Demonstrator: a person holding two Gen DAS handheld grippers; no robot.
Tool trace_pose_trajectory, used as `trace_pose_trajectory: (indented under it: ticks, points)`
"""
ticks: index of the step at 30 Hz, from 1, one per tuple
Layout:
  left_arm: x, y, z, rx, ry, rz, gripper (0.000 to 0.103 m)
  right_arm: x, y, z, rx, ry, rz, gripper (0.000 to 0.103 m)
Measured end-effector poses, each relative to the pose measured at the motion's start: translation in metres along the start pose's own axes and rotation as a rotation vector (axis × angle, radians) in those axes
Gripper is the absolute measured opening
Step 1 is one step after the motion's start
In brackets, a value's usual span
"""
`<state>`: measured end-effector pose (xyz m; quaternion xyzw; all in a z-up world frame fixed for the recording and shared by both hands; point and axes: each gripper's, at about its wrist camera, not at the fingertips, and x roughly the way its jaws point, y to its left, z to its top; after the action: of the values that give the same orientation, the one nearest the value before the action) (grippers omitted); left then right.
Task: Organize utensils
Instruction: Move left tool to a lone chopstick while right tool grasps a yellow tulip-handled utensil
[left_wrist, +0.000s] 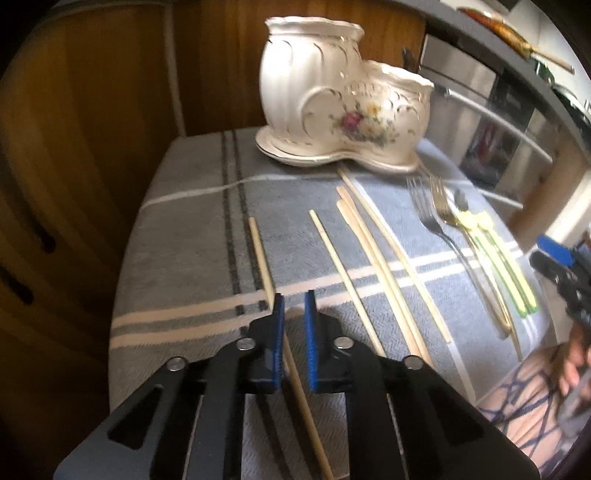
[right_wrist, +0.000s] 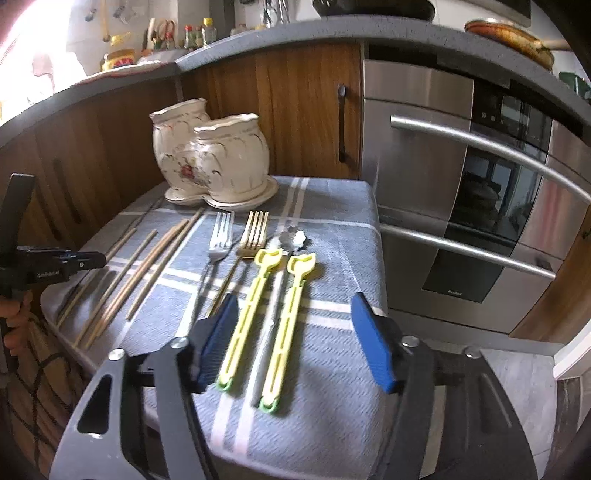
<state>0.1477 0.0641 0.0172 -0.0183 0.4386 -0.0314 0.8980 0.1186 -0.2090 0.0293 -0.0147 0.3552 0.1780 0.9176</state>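
left gripper (left_wrist: 294, 308): narrow gap astride chopstick (left_wrist: 260, 254) | right gripper (right_wrist: 293, 321): half-open over tongs (right_wrist: 284, 325)

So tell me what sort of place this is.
Most likely a home kitchen: a built-in steel oven, wood cabinets under a grey counter with bottles, and cutlery laid out on a cloth-covered table.

Cabinets: brown wood fronts (right_wrist: 295, 107), dark handle (right_wrist: 342, 123)
Oven: stainless, bar handles (right_wrist: 480, 147)
Counter: grey, cluttered (right_wrist: 280, 37)
Light: bright upper left
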Motion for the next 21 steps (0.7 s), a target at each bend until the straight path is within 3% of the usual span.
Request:
trace_pose_trajectory:
  ticks: [3,7,11,13,21]
  points:
    - [0.005,-0.003,0.004,0.022,0.033,0.005,0.003,0.013,-0.003,0.007,-0.012,0.058,0.007,0.050]
    - [0.011,-0.003,0.007,0.040,0.054,0.011,0.001,0.031,-0.003,0.013,-0.030,0.139,0.018,0.033]
    - [0.011,0.003,0.008,0.029,0.062,-0.007,0.000,0.043,-0.002,0.015,-0.050,0.182,0.022,0.026]
    - [0.011,0.006,0.010,0.030,0.071,-0.019,0.000,0.046,-0.003,0.016,-0.047,0.206,0.025,0.014]
    - [0.012,0.010,0.015,0.048,0.107,-0.049,0.000,0.054,-0.006,0.025,-0.116,0.272,0.013,0.010]
